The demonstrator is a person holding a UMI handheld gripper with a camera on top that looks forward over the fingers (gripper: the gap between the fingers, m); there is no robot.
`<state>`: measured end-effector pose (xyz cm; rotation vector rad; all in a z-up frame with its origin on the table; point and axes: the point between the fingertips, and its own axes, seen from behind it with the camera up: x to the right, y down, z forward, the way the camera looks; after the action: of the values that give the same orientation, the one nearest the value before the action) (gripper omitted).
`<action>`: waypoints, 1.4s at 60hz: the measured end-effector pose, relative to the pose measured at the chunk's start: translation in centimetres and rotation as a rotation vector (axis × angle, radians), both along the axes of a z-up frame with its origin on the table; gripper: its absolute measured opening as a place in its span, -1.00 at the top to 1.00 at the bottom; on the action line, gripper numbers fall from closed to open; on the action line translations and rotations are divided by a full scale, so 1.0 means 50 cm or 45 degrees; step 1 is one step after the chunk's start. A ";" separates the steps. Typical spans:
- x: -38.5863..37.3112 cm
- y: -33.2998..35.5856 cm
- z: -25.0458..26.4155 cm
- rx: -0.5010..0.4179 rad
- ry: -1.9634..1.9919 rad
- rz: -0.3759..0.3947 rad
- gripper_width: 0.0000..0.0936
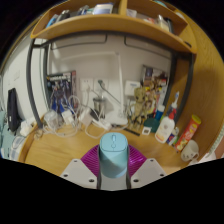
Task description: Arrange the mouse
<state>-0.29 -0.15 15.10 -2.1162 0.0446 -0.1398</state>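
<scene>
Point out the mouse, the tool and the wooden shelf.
mouse (113, 155): gripper view, its light blue top, pinched between the pink pads.
tool (113, 168): gripper view, midway between fingertips, shut on the mouse.
wooden shelf (100, 24): gripper view, front edge above the desk.

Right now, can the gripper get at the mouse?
Probably yes, it looks already there: the light blue mouse sits between the gripper fingers, pink pads on both sides, nothing in between. Whether both pads actually press on it can't be told.
</scene>
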 end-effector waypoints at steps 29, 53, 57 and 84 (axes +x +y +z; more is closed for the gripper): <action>0.038 -0.081 -0.331 -0.340 0.142 0.053 0.18; 0.055 -0.125 -0.287 -0.406 0.011 0.032 -0.82; 0.047 -0.142 -0.239 -0.384 -0.013 0.039 -0.82; -0.073 -0.296 0.116 -0.118 0.010 -0.018 -0.83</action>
<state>-3.95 -14.93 20.90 -2.2096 0.0592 -0.1444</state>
